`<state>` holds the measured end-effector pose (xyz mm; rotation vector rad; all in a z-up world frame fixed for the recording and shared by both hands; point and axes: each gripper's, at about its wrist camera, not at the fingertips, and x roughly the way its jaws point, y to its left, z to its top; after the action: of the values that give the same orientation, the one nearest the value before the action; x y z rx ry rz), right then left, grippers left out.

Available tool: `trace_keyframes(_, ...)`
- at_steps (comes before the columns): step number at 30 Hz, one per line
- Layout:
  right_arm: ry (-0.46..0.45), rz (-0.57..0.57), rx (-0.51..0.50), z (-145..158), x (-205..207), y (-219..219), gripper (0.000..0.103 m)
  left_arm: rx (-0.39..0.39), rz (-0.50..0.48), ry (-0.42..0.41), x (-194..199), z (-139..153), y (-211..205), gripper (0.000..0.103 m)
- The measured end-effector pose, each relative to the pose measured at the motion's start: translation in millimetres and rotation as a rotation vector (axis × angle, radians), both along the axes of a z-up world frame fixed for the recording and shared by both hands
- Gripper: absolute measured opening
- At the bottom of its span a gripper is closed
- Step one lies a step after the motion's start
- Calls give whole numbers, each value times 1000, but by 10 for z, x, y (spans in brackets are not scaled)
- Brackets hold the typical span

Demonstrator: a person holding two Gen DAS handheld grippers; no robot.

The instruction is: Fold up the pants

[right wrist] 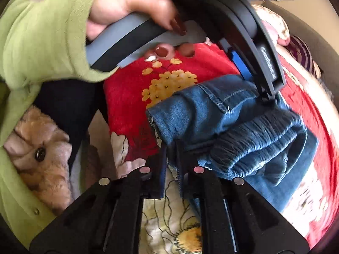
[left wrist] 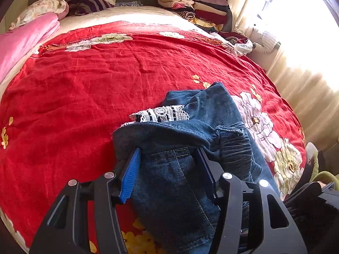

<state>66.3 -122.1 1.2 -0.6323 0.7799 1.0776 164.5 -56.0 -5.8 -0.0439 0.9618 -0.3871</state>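
Observation:
The pants are blue denim jeans [left wrist: 180, 169] with a white lace trim [left wrist: 161, 114] and a gathered elastic waistband [left wrist: 235, 150], bunched on the red floral bedspread [left wrist: 106, 74]. My left gripper [left wrist: 169, 158] has its blue-padded fingers [left wrist: 131, 173] wide apart around a thick fold of the jeans. In the right wrist view my right gripper [right wrist: 171, 148] is shut on an edge of the jeans [right wrist: 211, 110]. The left gripper's body [right wrist: 243, 31] and the hand holding it sit above the jeans there.
A stack of folded clothes [left wrist: 195, 4] stands at the bed's far right corner. A pink blanket [left wrist: 23, 40] and pillows lie far left. Curtains [left wrist: 307, 80] hang along the right side. A green sleeve [right wrist: 38, 38] and a plush toy [right wrist: 40, 154] are at left.

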Motion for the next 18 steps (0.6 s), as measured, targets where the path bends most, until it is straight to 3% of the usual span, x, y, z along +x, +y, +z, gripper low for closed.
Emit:
trace_keyframes(3,23,-18,33,112,-35,-53,17,-2,-3,-10,-44,55,-7,57)
trace_keyframes(8,26,-90,179,430,-114,-327,29,-11,-7,-34,-106,160,-21,58)
trace_keyframes(11,2,-165,266,653,-112,-564,38,-13,-10,-61,-166,241,-49,67)
trace_keyframes(16,-56,-289,329,905,56,-769,48,-17,-10,-106,-262,389,-80,69)
trace_keyframes(18,-78,-341,350,968,99,-881,53,-15,-8,-123,-305,443,-91,75)
